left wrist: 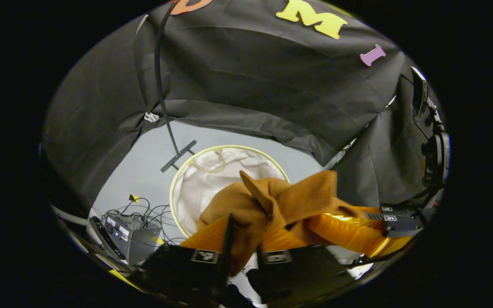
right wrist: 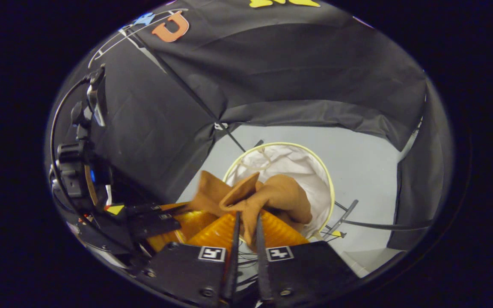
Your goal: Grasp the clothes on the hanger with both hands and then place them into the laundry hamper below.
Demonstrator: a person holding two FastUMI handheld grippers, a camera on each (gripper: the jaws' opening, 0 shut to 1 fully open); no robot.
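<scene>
A brown garment with a shiny orange lining (left wrist: 298, 201) hangs bunched over the white-lined round laundry hamper (left wrist: 195, 171). My left gripper (left wrist: 243, 246) is shut on a fold of it at the bottom of the left gripper view. At the right of that view, my right gripper (left wrist: 394, 220) clamps the garment's orange part. In the right gripper view the same garment (right wrist: 280, 194) droops above the hamper (right wrist: 315, 167), and my right gripper (right wrist: 246, 237) is shut on it. My left gripper (right wrist: 161, 216) holds the cloth at the left there.
A grey floor (left wrist: 144, 167) surrounds the hamper. A black rack pole with a flat foot (left wrist: 178, 156) stands behind the hamper. A grey box with tangled cables (left wrist: 133, 231) lies on the floor left of it. Another rack foot (right wrist: 340, 218) lies right of the hamper.
</scene>
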